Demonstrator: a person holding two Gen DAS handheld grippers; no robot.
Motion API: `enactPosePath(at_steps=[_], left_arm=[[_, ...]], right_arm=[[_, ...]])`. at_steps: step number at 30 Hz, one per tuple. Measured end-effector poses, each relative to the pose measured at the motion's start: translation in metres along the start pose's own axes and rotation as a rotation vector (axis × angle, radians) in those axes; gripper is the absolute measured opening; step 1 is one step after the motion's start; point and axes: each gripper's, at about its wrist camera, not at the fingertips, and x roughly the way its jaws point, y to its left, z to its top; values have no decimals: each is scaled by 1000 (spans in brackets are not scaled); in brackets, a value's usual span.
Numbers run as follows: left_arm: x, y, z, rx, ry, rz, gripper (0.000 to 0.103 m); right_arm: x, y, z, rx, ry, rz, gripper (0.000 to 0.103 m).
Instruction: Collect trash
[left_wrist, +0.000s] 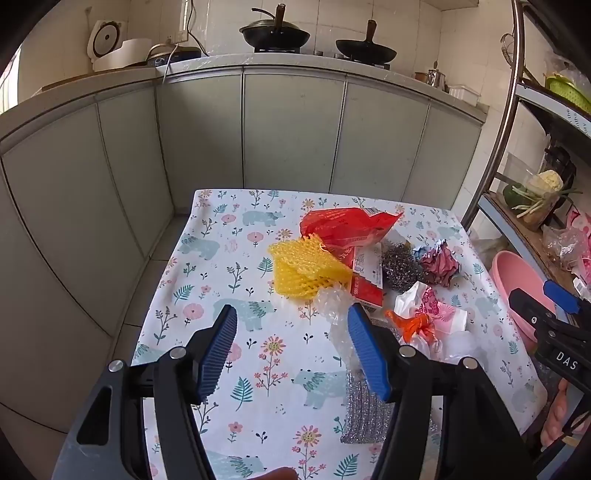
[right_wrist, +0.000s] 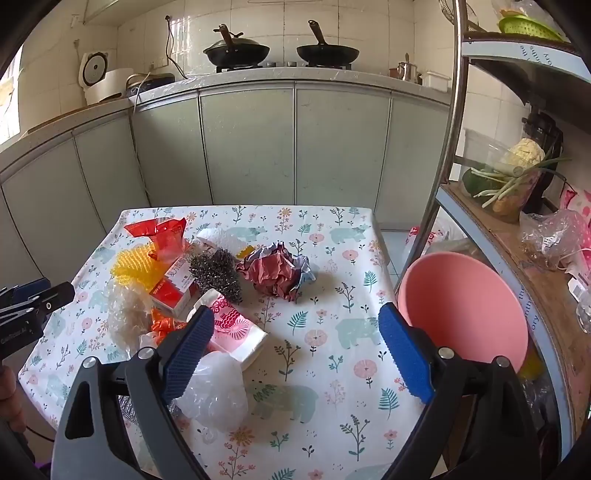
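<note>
Trash lies piled on a floral tablecloth (left_wrist: 229, 258) (right_wrist: 332, 295): a yellow foam net (left_wrist: 306, 269) (right_wrist: 136, 264), a red plastic bag (left_wrist: 343, 225) (right_wrist: 159, 230), a red-and-white carton (left_wrist: 367, 280) (right_wrist: 173, 288), a steel scourer (left_wrist: 400, 266) (right_wrist: 216, 273), a crumpled maroon paper ball (left_wrist: 439, 264) (right_wrist: 277, 273), a pink-patterned white wrapper (left_wrist: 432, 306) (right_wrist: 236, 328), an orange scrap (left_wrist: 413, 325) (right_wrist: 164, 326) and clear plastic (left_wrist: 332, 302) (right_wrist: 214, 391). My left gripper (left_wrist: 291, 317) is open and empty, above the cloth near the pile. My right gripper (right_wrist: 297, 317) is open and empty, above the table's right part.
A pink basin (right_wrist: 465, 310) (left_wrist: 513, 280) stands just right of the table. A metal rack (right_wrist: 517, 221) with vegetables and bags is at the right. Grey cabinets (left_wrist: 288, 136) and a counter with two woks (right_wrist: 236, 51) lie beyond. A silver foil piece (left_wrist: 365, 413) lies near the front edge.
</note>
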Motion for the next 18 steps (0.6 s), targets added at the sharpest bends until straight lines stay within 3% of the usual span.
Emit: enactPosePath(at_steps=[18], left_arm=[[-9, 2, 8, -3, -16, 4, 62]], right_arm=[[-2, 0, 2, -8, -12, -6, 91]])
